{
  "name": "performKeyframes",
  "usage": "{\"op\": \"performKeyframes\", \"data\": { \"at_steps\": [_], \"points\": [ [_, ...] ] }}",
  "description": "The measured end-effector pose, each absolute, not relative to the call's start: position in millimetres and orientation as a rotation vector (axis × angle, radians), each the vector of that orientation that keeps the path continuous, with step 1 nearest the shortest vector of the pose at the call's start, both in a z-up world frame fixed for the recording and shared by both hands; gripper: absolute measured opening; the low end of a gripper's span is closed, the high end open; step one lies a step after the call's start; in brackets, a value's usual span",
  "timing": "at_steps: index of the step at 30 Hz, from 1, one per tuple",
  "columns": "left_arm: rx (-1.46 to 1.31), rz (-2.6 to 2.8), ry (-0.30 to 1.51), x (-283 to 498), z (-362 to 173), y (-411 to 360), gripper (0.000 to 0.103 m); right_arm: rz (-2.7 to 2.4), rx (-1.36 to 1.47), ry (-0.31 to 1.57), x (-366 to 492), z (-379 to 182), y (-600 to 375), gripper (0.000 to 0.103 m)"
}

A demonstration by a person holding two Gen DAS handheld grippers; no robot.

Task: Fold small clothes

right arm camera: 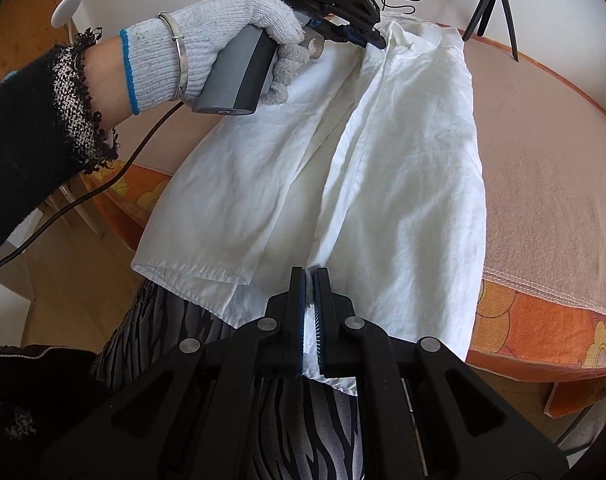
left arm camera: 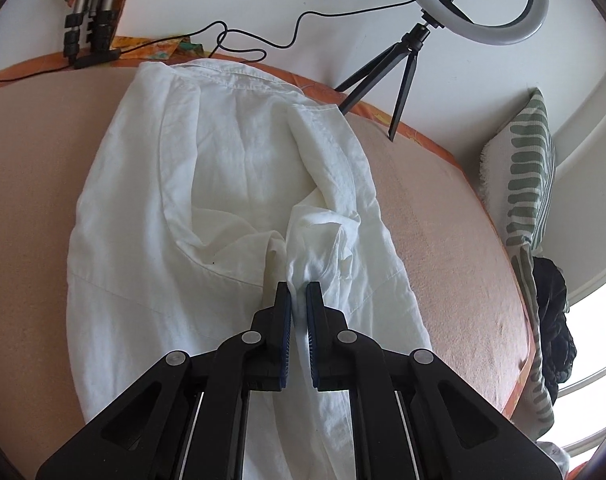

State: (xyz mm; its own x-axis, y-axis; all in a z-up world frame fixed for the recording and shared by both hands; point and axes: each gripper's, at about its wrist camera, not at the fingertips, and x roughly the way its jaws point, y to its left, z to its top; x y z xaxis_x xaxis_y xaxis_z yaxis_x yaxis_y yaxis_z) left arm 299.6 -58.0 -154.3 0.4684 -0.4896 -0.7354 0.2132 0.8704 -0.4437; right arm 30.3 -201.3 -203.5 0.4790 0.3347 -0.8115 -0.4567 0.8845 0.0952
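Note:
A white garment (left arm camera: 207, 184) lies spread over a pink-covered table (left arm camera: 455, 248). My left gripper (left arm camera: 298, 289) is shut on a bunched fold of the white garment near its middle, the cloth pinched between the blue pads. In the right wrist view my right gripper (right arm camera: 310, 274) is shut on the white garment (right arm camera: 403, 184) at its near hem, which hangs over the table's edge (right arm camera: 543, 300). The left gripper (right arm camera: 377, 42) shows there too, held by a gloved hand (right arm camera: 207, 52), gripping the far end of the cloth.
A ring light on a black tripod (left arm camera: 387, 80) stands at the table's far edge, with a black cable (left arm camera: 239, 44) beside it. A green-striped cushion (left arm camera: 531, 184) lies to the right. A person's dark sleeve (right arm camera: 27, 140) and zebra-patterned clothing (right arm camera: 295, 420) are close to the near edge.

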Motion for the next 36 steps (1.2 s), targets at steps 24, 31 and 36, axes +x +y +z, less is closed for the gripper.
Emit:
{"op": "performKeyframes", "data": {
  "at_steps": [24,31,36],
  "points": [
    [-0.183,-0.511,0.845,257.3,-106.7,-60.1,0.027,0.334,0.083,0.875,38.7,-178.6,-293.5,0.039],
    [-0.056,-0.677,1.012,257.4,-142.8,-140.6,0.027,0.357,-0.05,0.889,59.1,-189.7,-250.3,0.039],
    [0.043,-0.691,1.052,245.4,-162.5,-161.0,0.027,0.341,-0.08,0.963,48.2,-209.7,-262.7,0.038]
  ]
}}
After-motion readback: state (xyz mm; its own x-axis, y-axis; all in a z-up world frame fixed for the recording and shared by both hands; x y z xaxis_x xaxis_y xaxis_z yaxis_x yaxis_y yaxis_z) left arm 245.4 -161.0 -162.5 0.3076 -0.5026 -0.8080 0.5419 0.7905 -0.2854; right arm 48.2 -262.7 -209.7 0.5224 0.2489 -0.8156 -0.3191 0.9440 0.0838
